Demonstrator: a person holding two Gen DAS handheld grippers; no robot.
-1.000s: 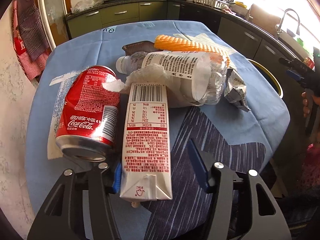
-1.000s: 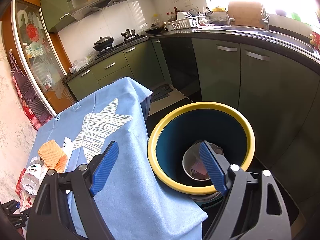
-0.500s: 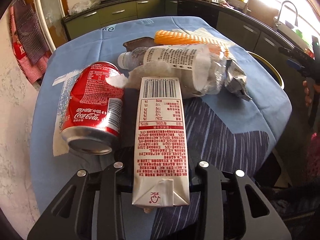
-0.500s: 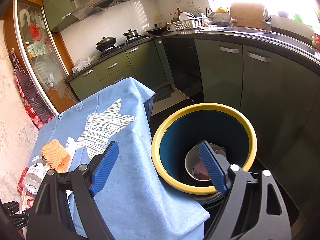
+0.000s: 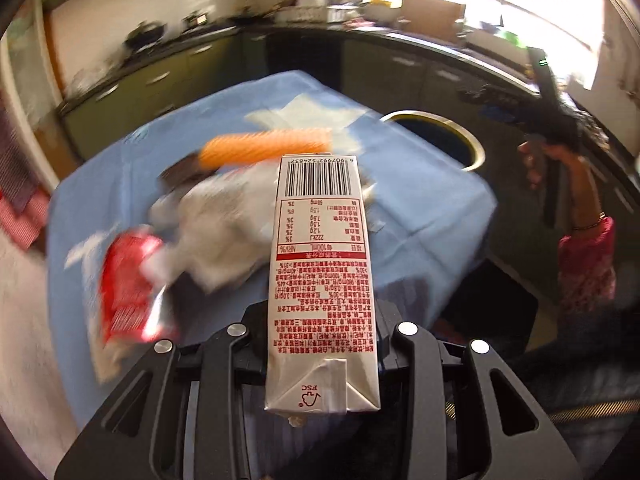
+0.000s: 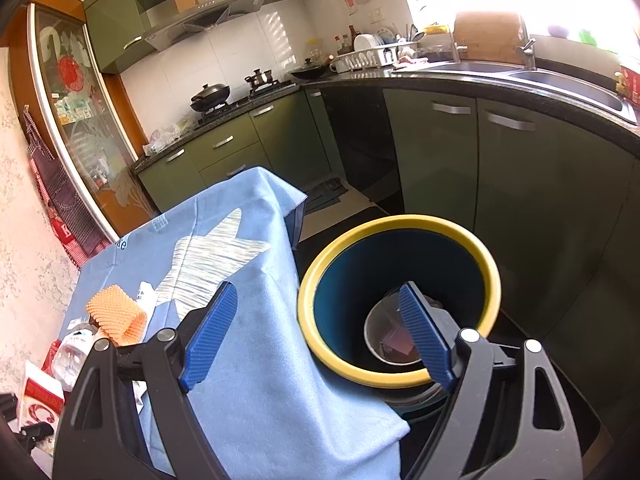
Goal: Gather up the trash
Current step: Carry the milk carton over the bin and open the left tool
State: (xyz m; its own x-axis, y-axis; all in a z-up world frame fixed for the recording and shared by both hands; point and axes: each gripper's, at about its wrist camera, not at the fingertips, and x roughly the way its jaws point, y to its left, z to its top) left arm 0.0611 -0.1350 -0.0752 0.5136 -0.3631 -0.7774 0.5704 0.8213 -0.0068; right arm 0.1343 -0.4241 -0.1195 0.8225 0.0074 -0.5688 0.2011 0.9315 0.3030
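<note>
Left gripper (image 5: 322,336) clenches white red-printed drink carton (image 5: 322,272). Right gripper (image 6: 320,336) gapes, released; only its view shows yellow-rimmed blue bin's (image 6: 400,226) inside.

Red-printed white drink carton (image 5: 322,280) clamped lengthwise, barcode end pointing 12 o'clock; red can (image 5: 130,286), clear bottle (image 5: 224,224), orange foam sleeve (image 5: 266,147) lying at its 9–11 o'clock; yellow-rimmed bin (image 6: 398,304) at 2 o'clock.

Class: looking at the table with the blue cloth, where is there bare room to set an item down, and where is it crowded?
Bare cloth lies between the orange roll and the table edge beside the bin, around the pale star print. The far corner is bare too. The side with the bottle, can and wrappers is crowded.
</note>
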